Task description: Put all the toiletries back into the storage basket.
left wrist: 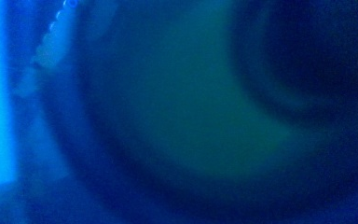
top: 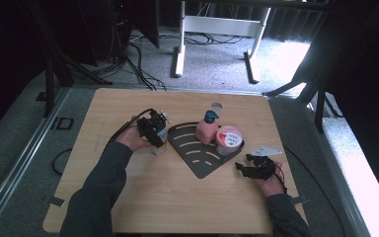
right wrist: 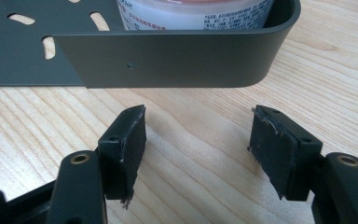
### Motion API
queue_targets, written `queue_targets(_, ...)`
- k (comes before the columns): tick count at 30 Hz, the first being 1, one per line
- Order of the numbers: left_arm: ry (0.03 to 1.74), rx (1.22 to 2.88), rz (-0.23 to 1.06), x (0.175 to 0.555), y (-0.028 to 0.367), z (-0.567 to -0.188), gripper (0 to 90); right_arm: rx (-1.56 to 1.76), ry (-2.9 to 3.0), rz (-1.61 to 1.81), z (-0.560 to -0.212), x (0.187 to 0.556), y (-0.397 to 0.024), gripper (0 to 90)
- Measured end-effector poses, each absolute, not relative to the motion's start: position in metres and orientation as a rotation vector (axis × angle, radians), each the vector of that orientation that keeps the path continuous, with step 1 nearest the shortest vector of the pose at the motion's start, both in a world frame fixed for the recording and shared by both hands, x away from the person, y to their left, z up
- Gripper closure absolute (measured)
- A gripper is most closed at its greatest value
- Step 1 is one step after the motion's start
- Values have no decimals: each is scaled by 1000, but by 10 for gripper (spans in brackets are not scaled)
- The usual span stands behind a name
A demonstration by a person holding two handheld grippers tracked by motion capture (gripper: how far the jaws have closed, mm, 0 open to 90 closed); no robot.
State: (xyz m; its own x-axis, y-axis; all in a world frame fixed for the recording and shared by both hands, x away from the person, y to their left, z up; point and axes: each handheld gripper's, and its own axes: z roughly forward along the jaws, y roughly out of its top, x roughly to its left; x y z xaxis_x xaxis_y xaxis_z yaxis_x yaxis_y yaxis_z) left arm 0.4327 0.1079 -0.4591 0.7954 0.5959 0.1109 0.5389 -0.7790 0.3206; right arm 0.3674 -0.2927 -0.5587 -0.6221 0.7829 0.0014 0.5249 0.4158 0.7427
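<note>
Tongs sit in each of a person's hands over a wooden table (top: 128,207). On the left, the left tongs (top: 154,131) are at a small pale bottle (top: 161,143) that stands just left of a dark, fan-shaped slotted rack (top: 197,158). Their jaws are around the bottle, but whether they press on it cannot be told; the left gripper view is a blue-green blur. On the rack stand a pink bottle (top: 206,131) with a teal cap and, touching its right side, a round tub (top: 229,138) with a pink lid, tucked against the rack's raised rim. Right of the rack, the right tongs (right wrist: 198,140) rest low over bare table with jaws apart and nothing between them, pointing at the rim close ahead.
</note>
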Motion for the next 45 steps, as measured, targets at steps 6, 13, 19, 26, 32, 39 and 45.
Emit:
queue_targets(6,875,2709,293,434,106,-456,443,1125,2330,1037,-559,367,-293,357)
queue_targets(13,875,2723,256,437,105,-455,491,1125,2330,1038,-559,367,-293,357)
queue_targets(19,872,2715,226,438,105,-455,531,1125,2330,1038,-559,367,-293,357)
queue_targets(26,884,2720,202,438,104,-453,550,1125,2330,1037,-559,367,-293,356)
queue_targets(32,879,2730,219,436,101,-453,556,1125,2330,1037,-559,367,-293,357)
queue_targets(39,890,2730,230,436,102,-452,558,1124,2331,1037,-559,367,-293,356)
queue_targets(45,888,2731,241,432,103,-452,558,1124,2331,1037,-559,367,-293,357)
